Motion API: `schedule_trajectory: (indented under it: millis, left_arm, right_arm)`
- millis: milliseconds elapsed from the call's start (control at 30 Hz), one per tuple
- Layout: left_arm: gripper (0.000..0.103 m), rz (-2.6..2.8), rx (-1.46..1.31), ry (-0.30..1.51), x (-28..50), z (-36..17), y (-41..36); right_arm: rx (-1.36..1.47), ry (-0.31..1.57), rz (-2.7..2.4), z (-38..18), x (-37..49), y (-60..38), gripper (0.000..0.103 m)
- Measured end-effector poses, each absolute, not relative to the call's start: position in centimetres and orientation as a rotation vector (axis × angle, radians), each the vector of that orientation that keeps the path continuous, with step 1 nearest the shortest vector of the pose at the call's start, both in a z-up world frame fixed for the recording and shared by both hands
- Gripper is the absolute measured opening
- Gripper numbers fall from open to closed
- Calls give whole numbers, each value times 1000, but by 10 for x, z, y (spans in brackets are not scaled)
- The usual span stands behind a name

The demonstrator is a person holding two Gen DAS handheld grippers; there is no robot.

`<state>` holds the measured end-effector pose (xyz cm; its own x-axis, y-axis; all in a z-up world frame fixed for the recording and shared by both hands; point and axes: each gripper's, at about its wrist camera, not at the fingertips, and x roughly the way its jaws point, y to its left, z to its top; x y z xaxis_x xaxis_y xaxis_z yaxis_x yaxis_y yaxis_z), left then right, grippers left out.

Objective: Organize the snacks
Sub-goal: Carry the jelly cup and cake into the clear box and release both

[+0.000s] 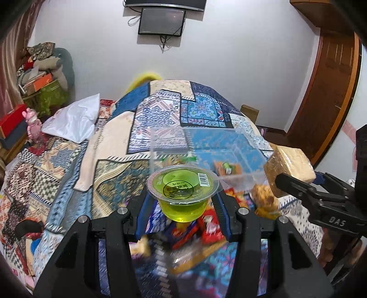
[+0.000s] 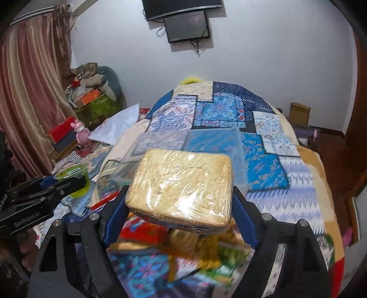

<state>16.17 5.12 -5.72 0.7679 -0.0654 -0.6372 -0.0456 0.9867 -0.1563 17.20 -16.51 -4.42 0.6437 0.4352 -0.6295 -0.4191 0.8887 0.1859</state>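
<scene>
My left gripper (image 1: pixel 182 206) is shut on a green jelly cup (image 1: pixel 182 186) and holds it above a pile of snack packets (image 1: pixel 197 231) on the bed. The cup also shows in the right wrist view (image 2: pixel 73 175). My right gripper (image 2: pixel 181 206) is shut on a plastic-wrapped beige cake block (image 2: pixel 181 186), held above the pile; the block shows at the right of the left wrist view (image 1: pixel 289 170). A clear plastic box (image 1: pixel 206 149) lies just beyond both grippers with a few snacks (image 1: pixel 227 168) inside.
A patchwork quilt (image 1: pixel 160 110) covers the bed. A white pillow (image 1: pixel 73 119) lies at the left. Stacked boxes and clutter (image 1: pixel 39 80) stand by the left wall. A wooden door (image 1: pixel 325 96) is at the right. Screens (image 1: pixel 161 20) hang on the far wall.
</scene>
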Motion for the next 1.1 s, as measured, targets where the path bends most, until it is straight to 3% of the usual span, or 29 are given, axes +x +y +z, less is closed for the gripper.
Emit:
schedule_trajectory:
  millis: [633,867,1100]
  left_arm:
    - [50,-93,-133,830,288,-115,19]
    - [50,-80,-129,839,299,-129,17]
    - [56,-74,-117,768,278,-106,21]
  right_arm:
    - [-19,801,483,-84,254,-159,80]
    - [-59,826,493,-96,260,-154,82]
    - [-50,806,498,-79,250,-159,82]
